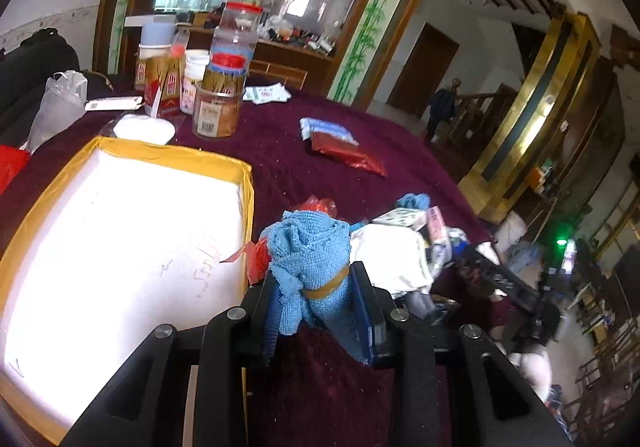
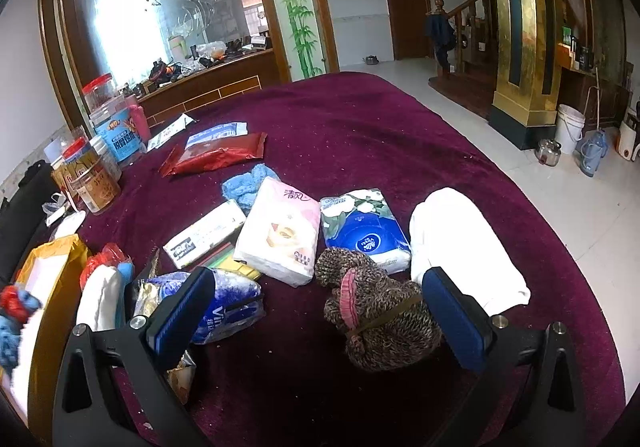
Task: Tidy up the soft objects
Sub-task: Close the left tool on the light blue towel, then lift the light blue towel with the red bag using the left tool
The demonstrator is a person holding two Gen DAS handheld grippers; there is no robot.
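Beside the yellow-rimmed box (image 1: 172, 155), left fingers (image 1: 256, 311) clamped on a banded blue cloth (image 1: 312, 259); right fingers (image 2: 456, 315) spread wide, empty.

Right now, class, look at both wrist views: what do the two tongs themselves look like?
Both the left tongs and right tongs share one build: matte black angular frames with slotted cut-outs, round silver bolt heads at the joints, and flat fingers faced with dark blue pads. No cables, markings or sleeves show.
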